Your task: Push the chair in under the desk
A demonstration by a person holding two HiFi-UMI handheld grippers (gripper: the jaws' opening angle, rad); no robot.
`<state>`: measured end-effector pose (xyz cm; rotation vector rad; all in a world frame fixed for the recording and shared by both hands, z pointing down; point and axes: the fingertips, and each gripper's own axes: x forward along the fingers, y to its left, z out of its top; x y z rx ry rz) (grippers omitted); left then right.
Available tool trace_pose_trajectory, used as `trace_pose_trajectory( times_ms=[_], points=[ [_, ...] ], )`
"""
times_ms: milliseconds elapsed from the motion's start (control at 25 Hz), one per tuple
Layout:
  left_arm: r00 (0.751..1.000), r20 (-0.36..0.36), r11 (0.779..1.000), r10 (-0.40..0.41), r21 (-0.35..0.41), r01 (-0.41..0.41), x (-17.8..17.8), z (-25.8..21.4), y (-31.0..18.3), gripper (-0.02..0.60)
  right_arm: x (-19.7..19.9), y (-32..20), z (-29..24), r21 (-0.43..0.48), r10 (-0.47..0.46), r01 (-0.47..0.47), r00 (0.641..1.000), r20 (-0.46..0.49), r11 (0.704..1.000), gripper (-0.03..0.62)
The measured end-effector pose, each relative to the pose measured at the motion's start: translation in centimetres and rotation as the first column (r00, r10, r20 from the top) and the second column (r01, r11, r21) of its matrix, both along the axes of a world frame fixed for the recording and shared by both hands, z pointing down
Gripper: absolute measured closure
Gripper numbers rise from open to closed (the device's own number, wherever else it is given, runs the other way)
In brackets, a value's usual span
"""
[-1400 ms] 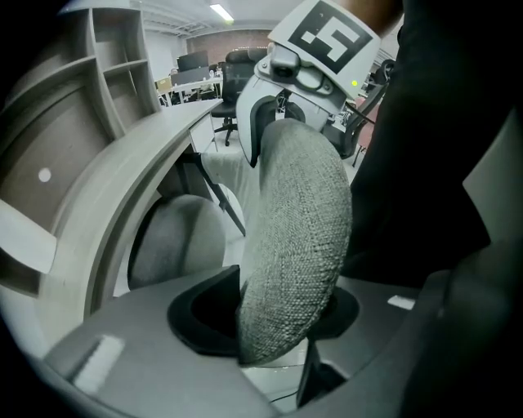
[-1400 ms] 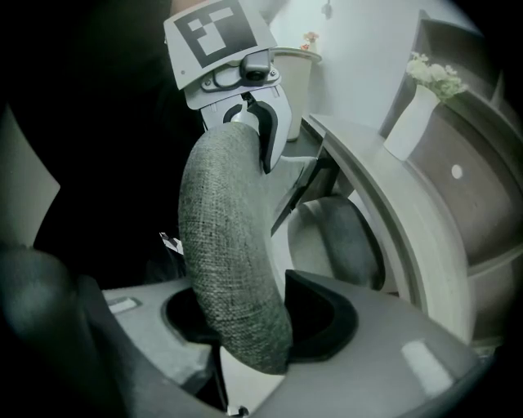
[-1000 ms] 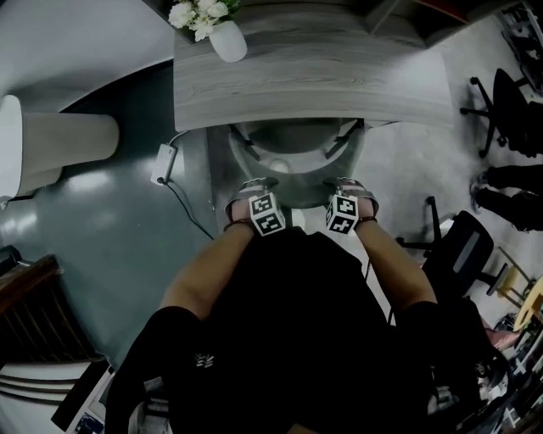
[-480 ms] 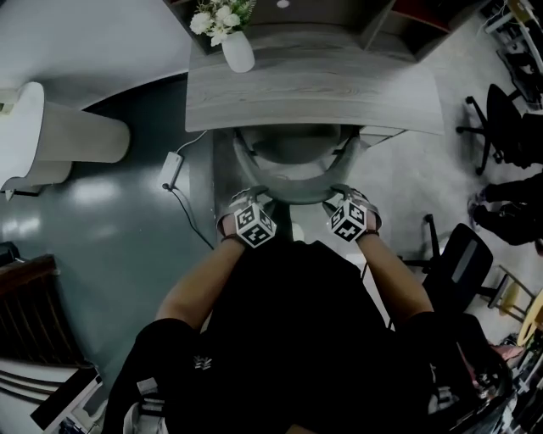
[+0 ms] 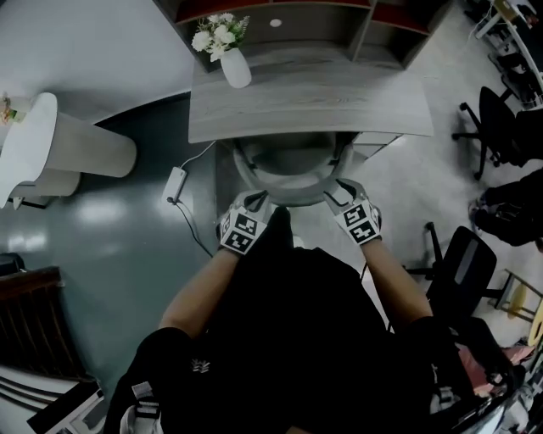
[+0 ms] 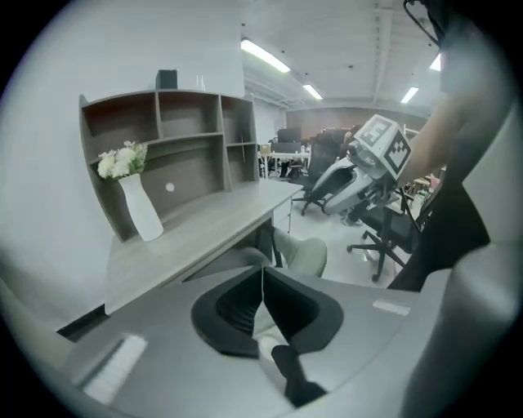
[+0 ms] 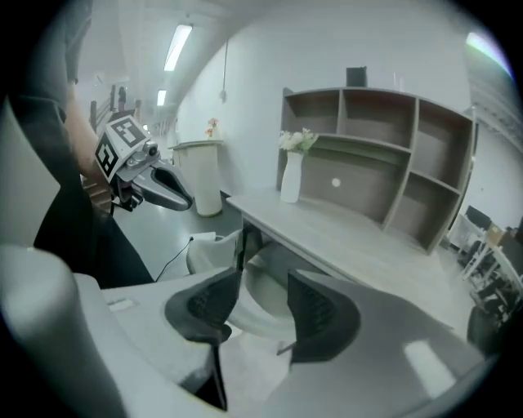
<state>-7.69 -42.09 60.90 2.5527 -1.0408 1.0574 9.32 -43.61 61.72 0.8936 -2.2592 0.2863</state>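
Note:
A pale grey chair (image 5: 288, 180) stands with its seat tucked under the wooden desk (image 5: 305, 102); only its curved back sticks out. My left gripper (image 5: 257, 202) is at the back's left end, its jaws shut (image 6: 262, 282) with nothing between the pads. My right gripper (image 5: 333, 194) is at the right end of the back. Its jaws stand open (image 7: 261, 314), and the chair's pale shell (image 7: 260, 295) shows through the gap without the pads pressing on it. The person's arms and dark shirt hide the floor behind the chair.
A white vase of flowers (image 5: 231, 63) stands on the desk's back left, before a shelf unit (image 5: 297, 13). A power brick with its cable (image 5: 176, 182) lies on the floor at left. A white round stand (image 5: 51, 144) is further left. Black office chairs (image 5: 501, 119) (image 5: 458, 263) stand at right.
The left gripper's jaws have closed and it has turned outward at the chair back's left end. The right gripper stays open. The view has tilted up, showing more of the desk and shelves.

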Motion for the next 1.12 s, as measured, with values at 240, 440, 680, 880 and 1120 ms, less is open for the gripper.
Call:
trace_pose_trajectory(
  times_ms=[240, 440, 680, 880, 1120],
  points=[
    [0.991, -0.135, 0.992, -0.003, 0.123, 0.020, 1.1, -5.2, -1.4, 0.574, 0.8, -1.3, -4.4, 0.088, 0.080, -0.092, 0.989, 0.125, 0.992, 0.419],
    [0.972, -0.233, 0.973, -0.014, 0.222, 0.068, 1.1, -9.7, -3.0, 0.574, 2.2, -2.3, -6.6, 0.141, 0.131, -0.158, 0.975, 0.179, 0.977, 0.484],
    [0.967, -0.252, 0.953, -0.040, 0.280, 0.112, 0.4, -12.4, -4.3, 0.575, 3.8, -3.3, -8.0, 0.133, 0.202, -0.241, 0.946, 0.253, 0.961, 0.537],
    [0.966, -0.251, 0.947, -0.061, 0.291, 0.135, -0.2, -12.7, -4.5, 0.575, 5.6, -4.5, -9.9, 0.196, 0.269, -0.325, 0.926, 0.264, 0.925, 0.591],
    [0.964, -0.250, 0.944, -0.093, 0.285, 0.165, -1.6, -12.2, -3.9, 0.574, 5.6, -4.5, -11.0, 0.232, 0.288, -0.355, 0.916, 0.278, 0.906, 0.591]
  ],
)
